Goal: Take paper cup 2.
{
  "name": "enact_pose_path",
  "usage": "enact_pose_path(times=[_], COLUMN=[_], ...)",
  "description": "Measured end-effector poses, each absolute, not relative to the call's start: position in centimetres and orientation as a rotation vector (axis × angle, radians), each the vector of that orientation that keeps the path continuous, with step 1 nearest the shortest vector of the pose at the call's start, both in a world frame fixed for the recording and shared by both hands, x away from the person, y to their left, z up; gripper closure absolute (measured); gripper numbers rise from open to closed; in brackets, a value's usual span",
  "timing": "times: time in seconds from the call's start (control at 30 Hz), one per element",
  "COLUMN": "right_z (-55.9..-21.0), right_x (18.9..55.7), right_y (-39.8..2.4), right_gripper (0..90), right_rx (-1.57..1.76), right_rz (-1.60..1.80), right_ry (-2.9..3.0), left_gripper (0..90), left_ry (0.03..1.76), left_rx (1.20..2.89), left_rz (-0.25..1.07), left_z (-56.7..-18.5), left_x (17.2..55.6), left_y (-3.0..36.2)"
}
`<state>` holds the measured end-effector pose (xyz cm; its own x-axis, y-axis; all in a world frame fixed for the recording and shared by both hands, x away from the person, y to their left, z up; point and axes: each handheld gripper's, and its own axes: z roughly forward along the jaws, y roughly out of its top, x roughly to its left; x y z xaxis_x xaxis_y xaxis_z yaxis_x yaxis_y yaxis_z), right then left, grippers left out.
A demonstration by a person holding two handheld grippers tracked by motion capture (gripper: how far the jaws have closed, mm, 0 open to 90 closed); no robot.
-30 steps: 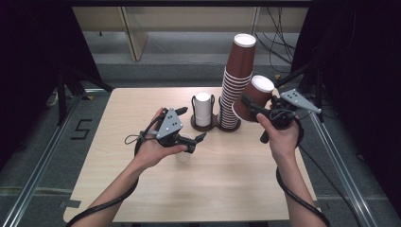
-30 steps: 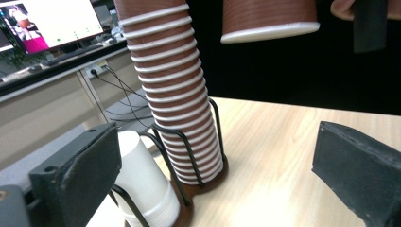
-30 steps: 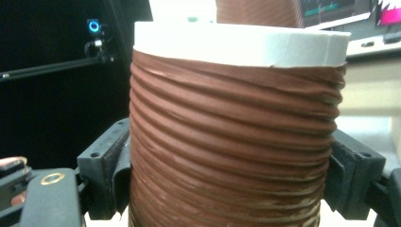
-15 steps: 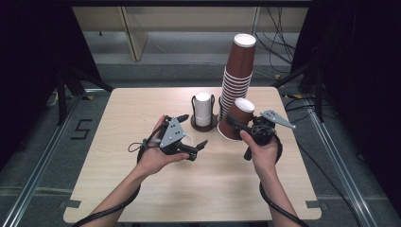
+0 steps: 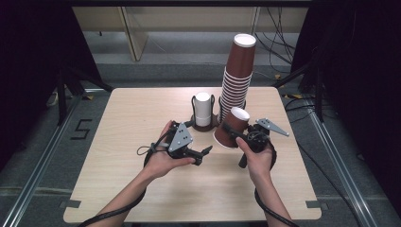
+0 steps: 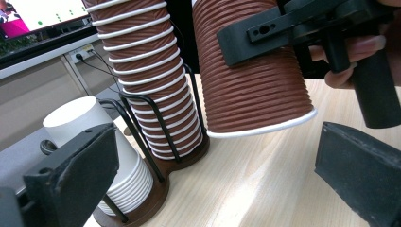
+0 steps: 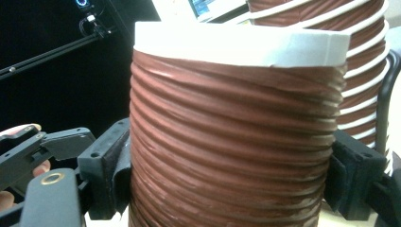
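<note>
Now my right tool [image 5: 235, 134], clamped on the inverted brown ribbed cup [image 5: 231, 127], has come down to the bench [image 5: 118, 118]. My left tool [image 5: 204, 153] waits open and empty, so release comes next.

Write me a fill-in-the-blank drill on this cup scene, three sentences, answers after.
1. The right gripper is shut on one ribbed ____ cup.
2. That cup is held upside down, its white rim just above the ____.
3. The jaws of the left gripper stand ____, with nothing between them.

Missing words: brown; table; open
</note>
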<state>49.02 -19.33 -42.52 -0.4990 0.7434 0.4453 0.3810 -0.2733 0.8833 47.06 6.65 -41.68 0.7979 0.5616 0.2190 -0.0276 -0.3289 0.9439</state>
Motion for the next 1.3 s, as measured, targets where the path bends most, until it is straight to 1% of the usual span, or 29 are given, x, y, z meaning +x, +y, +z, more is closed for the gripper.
enact_pose_path(times=[0.33,0.6,1.0,1.3], right_z=[-43.2,-43.7,-44.0,-44.2], right_x=[49.0,48.8,48.6,48.5], right_y=[-19.3,-19.4,-19.7,-20.3], right_gripper=[18.3,18.3,18.3,18.3], right_rx=[1.415,1.528,1.533,1.583], right_rz=[1.861,1.915,1.969,1.947], right_ry=[1.696,1.674,1.64,1.621], left_gripper=[0.0,0.0,0.0,0.0], left_ry=[0.414,0.412,0.408,0.396], left_rx=[1.834,1.843,1.86,1.849], left_rz=[0.619,0.604,0.57,0.541], left_z=[-42.5,-43.0,-43.6,-43.6], left_x=[47.3,47.6,48.0,47.8], left_y=[6.0,5.1,3.4,2.5])
